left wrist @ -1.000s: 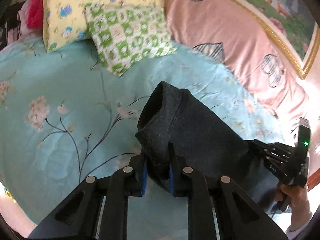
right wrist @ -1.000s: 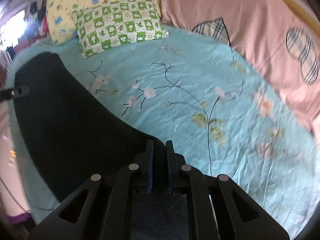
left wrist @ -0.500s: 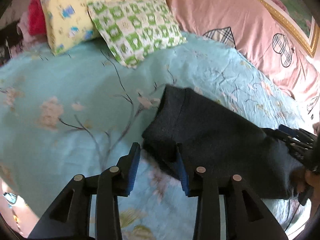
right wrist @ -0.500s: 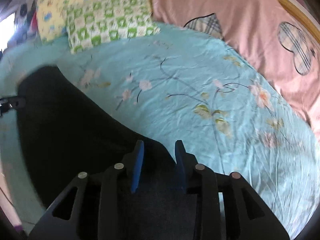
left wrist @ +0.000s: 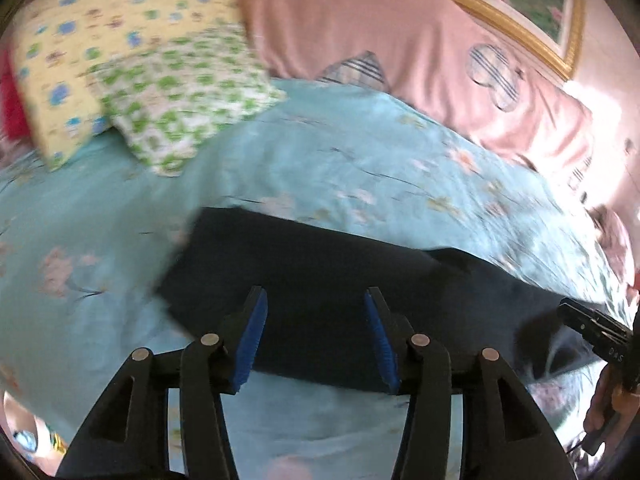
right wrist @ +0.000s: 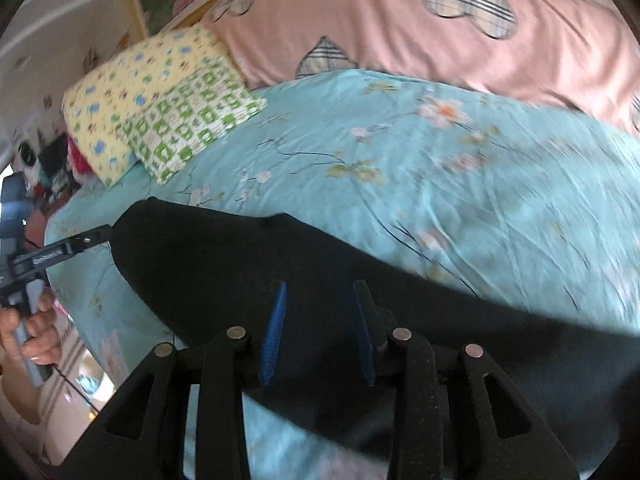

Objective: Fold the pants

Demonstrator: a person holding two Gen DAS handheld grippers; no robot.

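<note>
Pants [left wrist: 320,280] lie flat on the bed [left wrist: 320,160], ahead of both grippers. Left gripper [left wrist: 314,304] and right gripper [right wrist: 318,300]: jaws spread, opening, pinching nothing.

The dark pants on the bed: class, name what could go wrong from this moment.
1. Both grippers, left gripper and right gripper, are opening above the dark pants; the fold may slump unevenly.
2. The teal sheet is creased, so the pants might lie rumpled.
</note>
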